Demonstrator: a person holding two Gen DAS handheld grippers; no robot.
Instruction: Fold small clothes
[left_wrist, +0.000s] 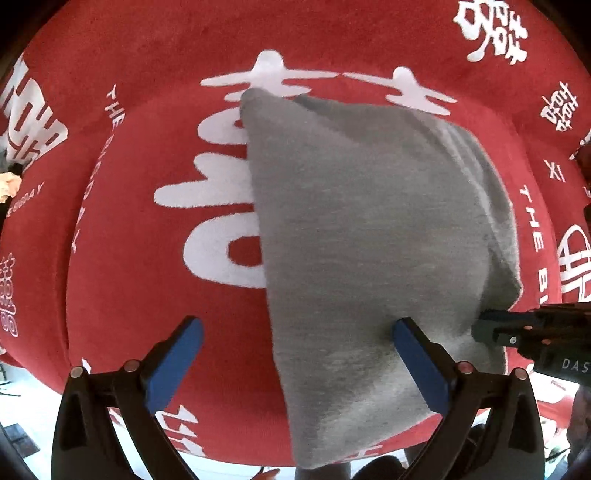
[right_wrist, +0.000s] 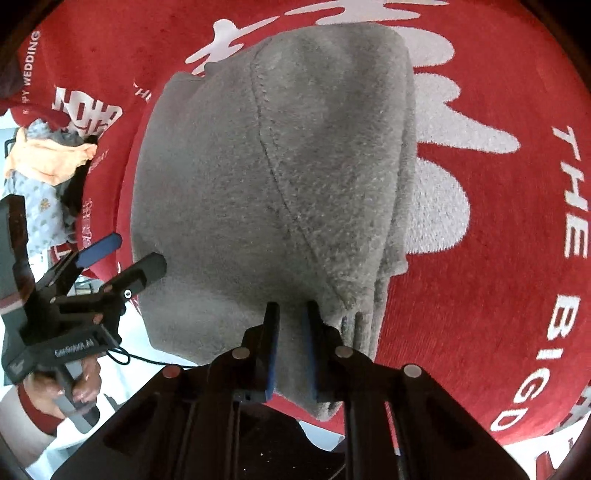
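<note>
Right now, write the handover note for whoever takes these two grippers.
Left gripper: open wide, pointing down over the near edge of the grey garment, gripping nothing.
Right gripper: shut on the garment's thick, layered near-right edge.
Things: the garment lies on the red blanket, already folded over itself, with stacked layers along its right side. A pile of other small clothes waits at the blanket's far left edge.
Done: the grey piece looks at least partly folded.
Left: release or finish this fold, flatten it, then probably start on the pile.

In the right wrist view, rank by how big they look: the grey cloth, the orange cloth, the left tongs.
1. Grey cloth, largest by far.
2 and 3. Left tongs and orange cloth look alike; unranked.
</note>
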